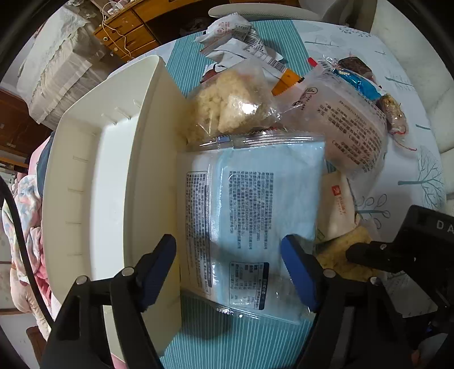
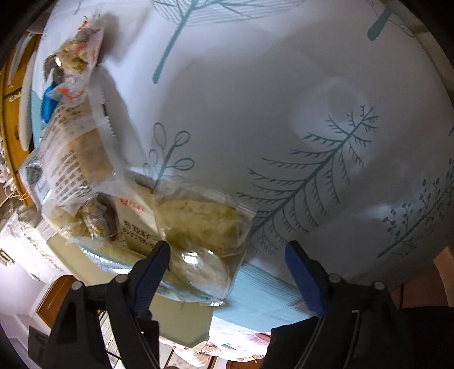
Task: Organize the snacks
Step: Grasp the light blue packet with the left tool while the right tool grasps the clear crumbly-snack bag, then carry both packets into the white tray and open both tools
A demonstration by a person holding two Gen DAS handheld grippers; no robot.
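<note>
In the left wrist view, a flat light-blue packet [image 1: 255, 198] with dark print lies on the striped cloth against the outer wall of a cream plastic bin [image 1: 93, 181]. My left gripper [image 1: 229, 269] points down over the packet's near end. Its blue pads straddle the packet without pressing it, so it is open. Beyond it lie a clear bag of pale puffed pieces [image 1: 227, 105] and a printed clear bag [image 1: 349, 122]. In the right wrist view, my right gripper [image 2: 227, 272] is open over a clear bag of yellowish snack [image 2: 198, 221]. The left pad is at the bag's edge.
More snack packets [image 1: 235, 37] lie at the table's far end, with a cream packet bearing a red logo [image 1: 337, 210] beside the blue one. The white tablecloth with teal tree prints [image 2: 283, 99] stretches right of the pile. A wooden drawer unit [image 1: 127, 25] stands behind.
</note>
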